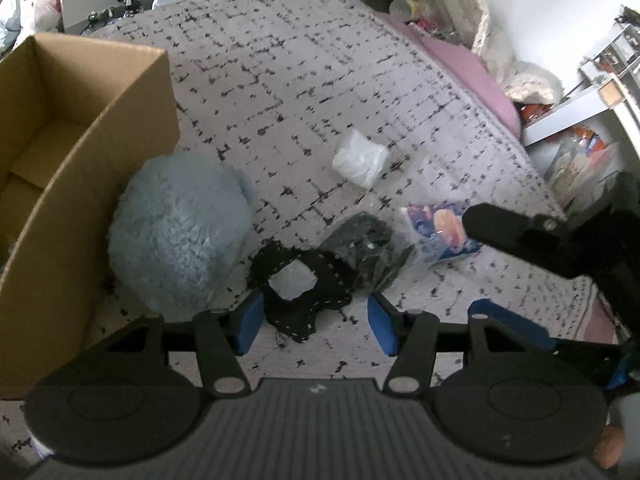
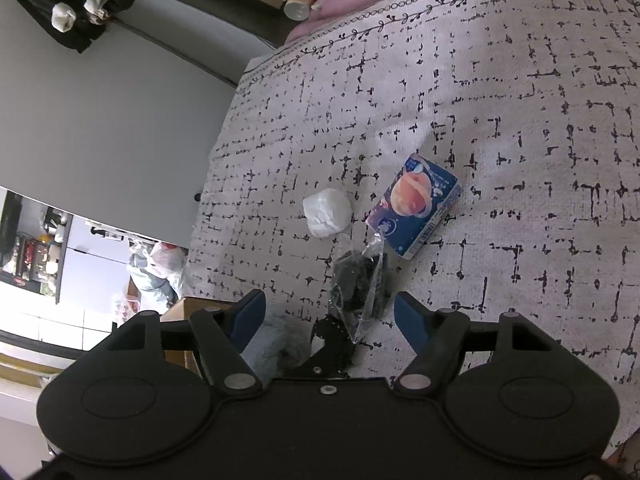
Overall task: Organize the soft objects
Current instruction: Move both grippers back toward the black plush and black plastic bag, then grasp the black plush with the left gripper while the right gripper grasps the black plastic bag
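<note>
Left gripper: my left gripper [image 1: 316,322] hangs with its blue pads part-spread, straddling the black lacy fabric ring [image 1: 302,292] on the bed; I see no pinch on it.
Right gripper: my right gripper [image 2: 330,316] stands apart too, blue pads either side of the black item in a clear plastic bag [image 2: 360,284], not pressing it.
Soft things: the fluffy pale-blue plush ball [image 1: 176,236] touches the open brown cardboard box [image 1: 80,120]; the white crumpled wad [image 1: 360,158] lies farther up the grey black-flecked bedspread [image 1: 300,80].
Other: a blue tissue packet with a peach print [image 2: 416,204] lies just beyond the bag.
</note>
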A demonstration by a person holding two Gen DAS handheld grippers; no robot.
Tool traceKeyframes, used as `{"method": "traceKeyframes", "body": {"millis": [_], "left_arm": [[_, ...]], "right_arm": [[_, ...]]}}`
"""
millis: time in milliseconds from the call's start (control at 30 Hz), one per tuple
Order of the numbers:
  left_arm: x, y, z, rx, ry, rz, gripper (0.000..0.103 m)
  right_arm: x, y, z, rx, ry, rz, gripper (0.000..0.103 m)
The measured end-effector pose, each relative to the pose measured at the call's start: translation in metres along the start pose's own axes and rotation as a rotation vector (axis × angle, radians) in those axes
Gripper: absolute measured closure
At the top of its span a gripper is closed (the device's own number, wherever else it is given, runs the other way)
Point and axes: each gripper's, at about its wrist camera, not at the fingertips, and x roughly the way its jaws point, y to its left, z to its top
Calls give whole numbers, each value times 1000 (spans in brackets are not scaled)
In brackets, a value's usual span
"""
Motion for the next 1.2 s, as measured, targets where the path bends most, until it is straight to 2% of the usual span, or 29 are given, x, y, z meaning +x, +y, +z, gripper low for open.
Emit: {"method": "traceKeyframes", "body": {"millis": [167,333,467,567,600,700,800,867,1033,1200], "left_arm": [[10,1,-3,10,1,7,46],[19,2,-7,35,5,47,46],[21,2,-9,59,-16,47,47],[23,4,-8,54,-28,53,61],[23,5,-8,49,-31,51,71],[24,9,-5,33,-31,41,79],[23,11,-3,23,-33,31,82],[22,13,-3,10,-34,19,83],[17,11,-1,-15,-45,-7,84],[6,5,0,-11,-59,-17,84]], "right_arm": [[9,-1,2,4,11,-13,32],[21,-1,3,-8,22,-52,32],[33,2,2,-26,38,-79,32],[44,2,1,-33,48,-103,32],[46,2,1,-35,49,-110,32],[53,3,2,-41,47,-121,37],[61,4,2,-47,50,-131,48],[65,5,0,-56,62,-129,70],[62,11,-6,-101,30,-125,81],[45,13,-7,-108,-15,-91,84]]}}
